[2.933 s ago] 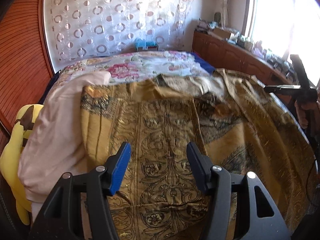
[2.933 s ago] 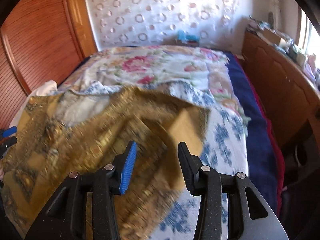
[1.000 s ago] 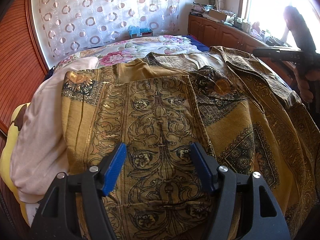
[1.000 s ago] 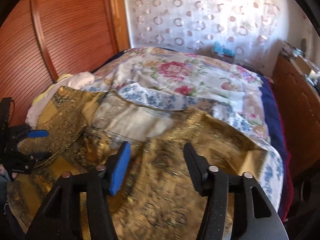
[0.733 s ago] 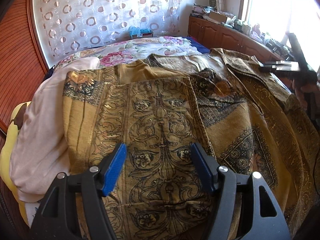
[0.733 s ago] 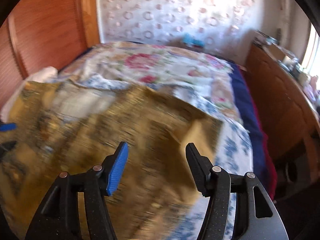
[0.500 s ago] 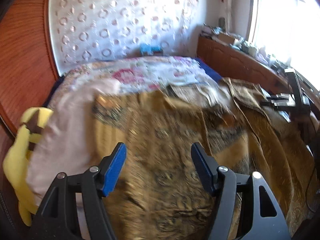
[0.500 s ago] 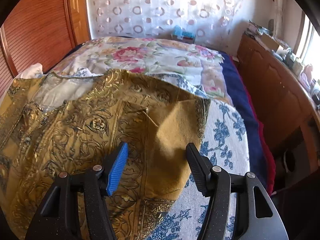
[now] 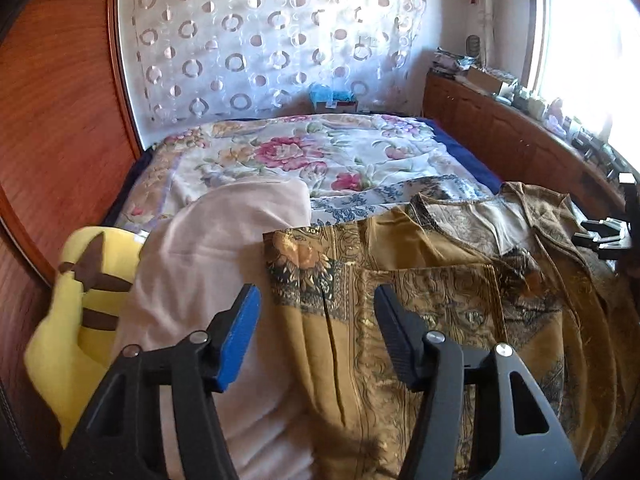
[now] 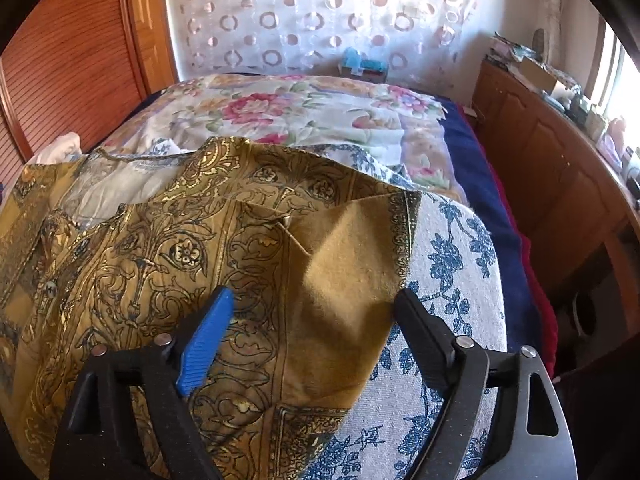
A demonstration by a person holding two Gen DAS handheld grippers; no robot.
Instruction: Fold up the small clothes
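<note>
A gold patterned garment (image 9: 420, 320) lies spread on the bed, its left sleeve folded over the body. My left gripper (image 9: 316, 320) is open and empty, just above the garment's left edge and shoulder. In the right wrist view the same garment (image 10: 180, 248) shows its right side, with a plain gold corner (image 10: 352, 264) turned back. My right gripper (image 10: 312, 324) is open and empty, hovering over that turned corner. The right gripper also shows at the far right of the left wrist view (image 9: 608, 236).
A pale pink cloth (image 9: 216, 264) and a yellow plush toy (image 9: 76, 320) lie left of the garment. A blue-flowered white cloth (image 10: 452, 280) lies under its right edge. Floral bedspread (image 9: 312, 156) behind, wooden cabinet (image 10: 560, 172) along the right, wood panel wall (image 9: 52, 120) on the left.
Both grippers stayed open. The left view swung left and back, now over the garment's left edge. The right gripper settled lower over the turned-back corner.
</note>
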